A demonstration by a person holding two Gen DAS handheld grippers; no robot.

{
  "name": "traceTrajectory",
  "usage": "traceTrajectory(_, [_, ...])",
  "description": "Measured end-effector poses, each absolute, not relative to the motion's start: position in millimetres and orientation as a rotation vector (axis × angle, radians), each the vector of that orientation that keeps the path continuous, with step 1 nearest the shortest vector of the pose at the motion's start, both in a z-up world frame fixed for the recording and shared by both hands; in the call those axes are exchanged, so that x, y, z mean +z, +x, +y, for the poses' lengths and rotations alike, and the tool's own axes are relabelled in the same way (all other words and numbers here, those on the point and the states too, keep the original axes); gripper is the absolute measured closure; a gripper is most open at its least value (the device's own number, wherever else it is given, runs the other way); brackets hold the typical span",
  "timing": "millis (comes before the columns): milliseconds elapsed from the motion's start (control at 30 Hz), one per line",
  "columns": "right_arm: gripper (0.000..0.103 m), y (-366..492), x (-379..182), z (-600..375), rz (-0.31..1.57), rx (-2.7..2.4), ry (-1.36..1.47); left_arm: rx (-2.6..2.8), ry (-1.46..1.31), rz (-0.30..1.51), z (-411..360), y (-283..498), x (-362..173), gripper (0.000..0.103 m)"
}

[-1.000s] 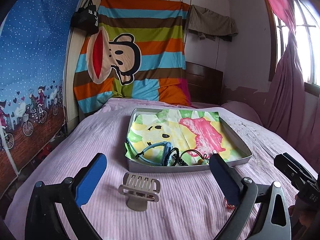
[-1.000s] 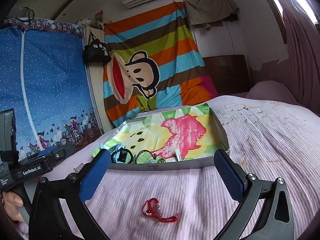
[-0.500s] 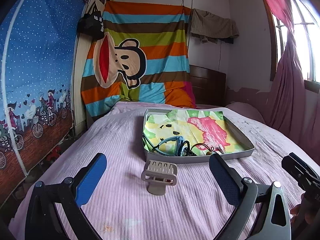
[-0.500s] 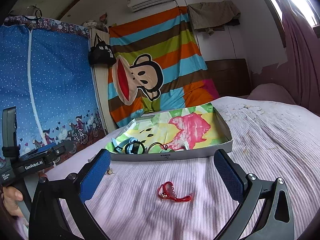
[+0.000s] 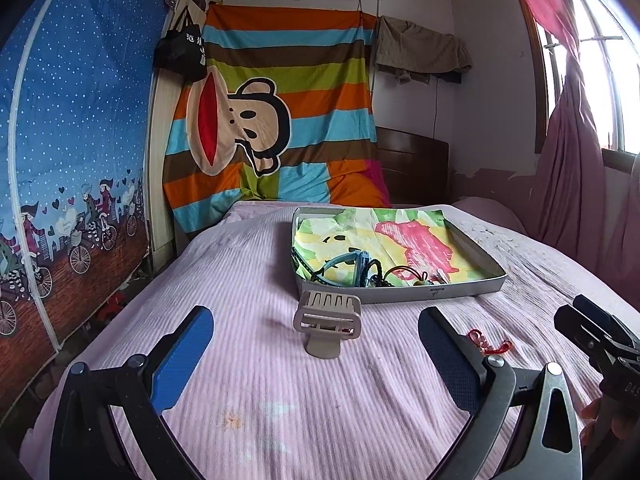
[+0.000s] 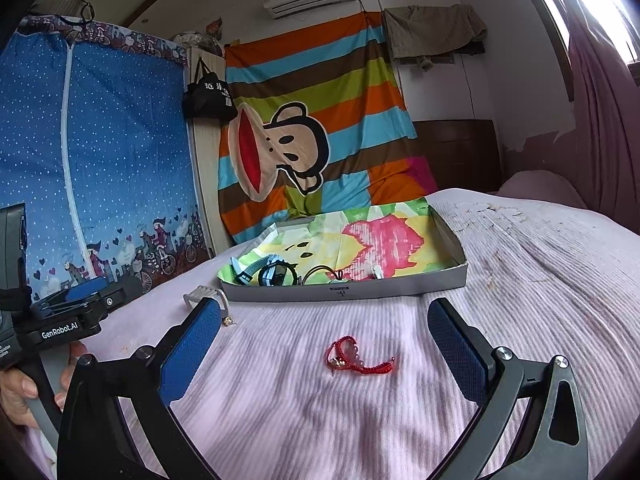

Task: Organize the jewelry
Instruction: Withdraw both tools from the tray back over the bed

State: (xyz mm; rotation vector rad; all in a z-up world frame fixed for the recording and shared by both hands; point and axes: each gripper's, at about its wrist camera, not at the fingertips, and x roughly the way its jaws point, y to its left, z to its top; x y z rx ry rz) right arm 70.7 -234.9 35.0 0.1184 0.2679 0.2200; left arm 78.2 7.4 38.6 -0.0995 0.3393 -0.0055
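Both grippers, the left gripper and the right gripper, spread wide and empty, have been drawn back from the shallow grey cardboard tray, so the red braided cord bracelet and the beige plastic claw hair clip, both in front of the tray, are judged not yet collected.

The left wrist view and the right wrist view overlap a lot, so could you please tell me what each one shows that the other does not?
Only the left wrist view shows the whole grey hair clip and the window. Only the right wrist view shows a small earring-like piece on the bedspread and the hand holding the left gripper. Both show the red bracelet, the tray of jewelry and open fingers on both grippers, including the right gripper.
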Motion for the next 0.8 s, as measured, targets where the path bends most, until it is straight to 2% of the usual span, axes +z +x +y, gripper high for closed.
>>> traceTrajectory(800, [0.001,64,15,-211,0.317,0.244,0.048,0.036,-0.115,0.363,20,58,25,0.0])
